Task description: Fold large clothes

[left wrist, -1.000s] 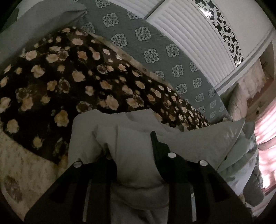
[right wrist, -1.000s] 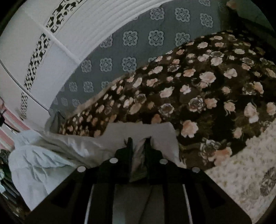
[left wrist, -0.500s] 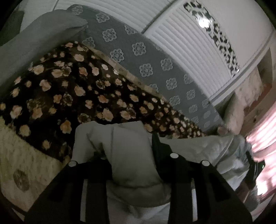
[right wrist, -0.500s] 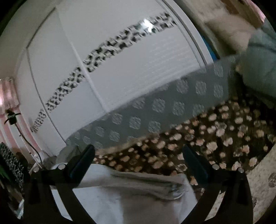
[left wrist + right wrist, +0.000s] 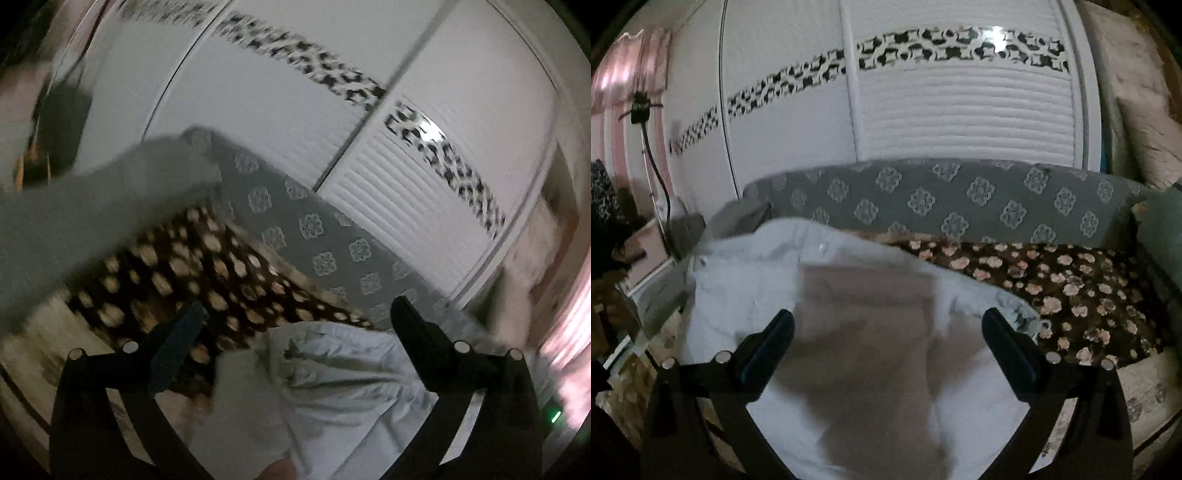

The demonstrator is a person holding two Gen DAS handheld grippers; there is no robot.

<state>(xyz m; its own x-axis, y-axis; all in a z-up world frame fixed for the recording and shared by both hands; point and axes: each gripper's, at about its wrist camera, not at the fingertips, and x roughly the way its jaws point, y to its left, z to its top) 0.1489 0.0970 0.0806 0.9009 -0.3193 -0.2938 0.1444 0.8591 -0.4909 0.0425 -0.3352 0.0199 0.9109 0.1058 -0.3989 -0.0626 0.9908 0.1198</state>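
Now the pale garment (image 5: 871, 332) lies folded and rumpled below both wide-open, empty grippers; left jaws opening.

Home bedroom shown: bed (image 5: 1145, 373) covered by floral blanket (image 5: 1089, 288), grey patterned headboard (image 5: 960, 206), white louvred wardrobe doors (image 5: 960, 118) behind, pink curtain (image 5: 624, 74) at side.

The garment (image 5: 750, 291) is pale white-grey. The blanket (image 5: 1089, 280) is dark brown with peach flowers. The cover (image 5: 960, 199) behind is grey with pale medallions. The white wardrobe (image 5: 960, 110) carries a black-and-white lattice band.
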